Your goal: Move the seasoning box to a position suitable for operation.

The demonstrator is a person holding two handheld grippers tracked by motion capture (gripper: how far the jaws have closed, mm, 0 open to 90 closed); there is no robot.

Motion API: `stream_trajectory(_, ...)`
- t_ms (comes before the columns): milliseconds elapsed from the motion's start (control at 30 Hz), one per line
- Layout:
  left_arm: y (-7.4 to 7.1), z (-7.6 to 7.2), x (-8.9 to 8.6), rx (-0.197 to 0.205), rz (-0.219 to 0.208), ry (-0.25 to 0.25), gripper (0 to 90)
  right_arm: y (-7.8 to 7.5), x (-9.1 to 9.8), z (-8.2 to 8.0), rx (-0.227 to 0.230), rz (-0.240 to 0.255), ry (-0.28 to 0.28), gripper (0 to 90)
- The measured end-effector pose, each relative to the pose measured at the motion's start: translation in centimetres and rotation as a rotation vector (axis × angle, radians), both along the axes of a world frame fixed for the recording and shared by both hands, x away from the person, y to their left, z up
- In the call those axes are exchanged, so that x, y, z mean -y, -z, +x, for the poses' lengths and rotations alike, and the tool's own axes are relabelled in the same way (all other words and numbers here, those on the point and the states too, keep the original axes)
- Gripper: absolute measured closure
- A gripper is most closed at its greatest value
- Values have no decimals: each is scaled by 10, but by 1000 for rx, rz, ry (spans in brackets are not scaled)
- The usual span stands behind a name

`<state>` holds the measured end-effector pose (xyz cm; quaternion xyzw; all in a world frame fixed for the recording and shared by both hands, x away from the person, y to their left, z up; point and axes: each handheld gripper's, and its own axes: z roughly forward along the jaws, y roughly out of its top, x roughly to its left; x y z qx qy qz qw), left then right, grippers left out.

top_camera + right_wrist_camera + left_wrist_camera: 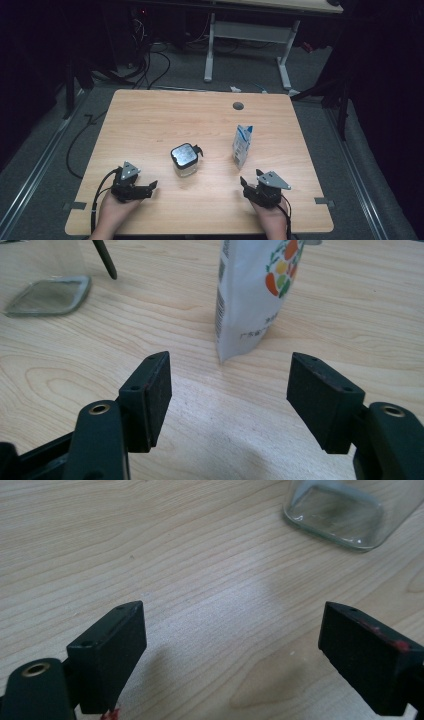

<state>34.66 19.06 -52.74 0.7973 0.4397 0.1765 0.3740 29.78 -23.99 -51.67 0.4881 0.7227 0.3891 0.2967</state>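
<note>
Both grippers sit at the near edge of the desk with jaws spread wide and nothing between them; the left gripper points toward the glass jar, which stands ahead and off to one side of its jaws, well apart; the right gripper faces the carton, upright just ahead of its jaws, not touching; jar lid looks dark, maybe with a clip at the side, hard to tell; bare wood between jar and carton, plenty more toward the far edge.
</note>
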Motion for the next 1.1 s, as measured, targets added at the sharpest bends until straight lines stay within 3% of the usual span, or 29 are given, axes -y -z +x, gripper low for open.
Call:
stream_trajectory(167, -4, 4, -1, 11, -49, -2, 137, 2, 4, -3, -1, -3, 4, 355)
stream_trajectory(433, -5, 3, 1, 16, -69, 8, 120, 3, 4, -5, -2, 23, -11, 379)
stream_trajectory(733, -6, 2, 1, 24, -90, 9, 129, 3, -2, -6, 3, 11, -33, 393)
stream_trajectory(867, -7, 2, 1, 32, -111, 1, 172, 3, -4, -6, -5, 16, -31, 401)
stream_trajectory(1100, -7, 1, -1, 55, -152, 21, 418, 5, -6, -6, -9, 11, -38, 409)
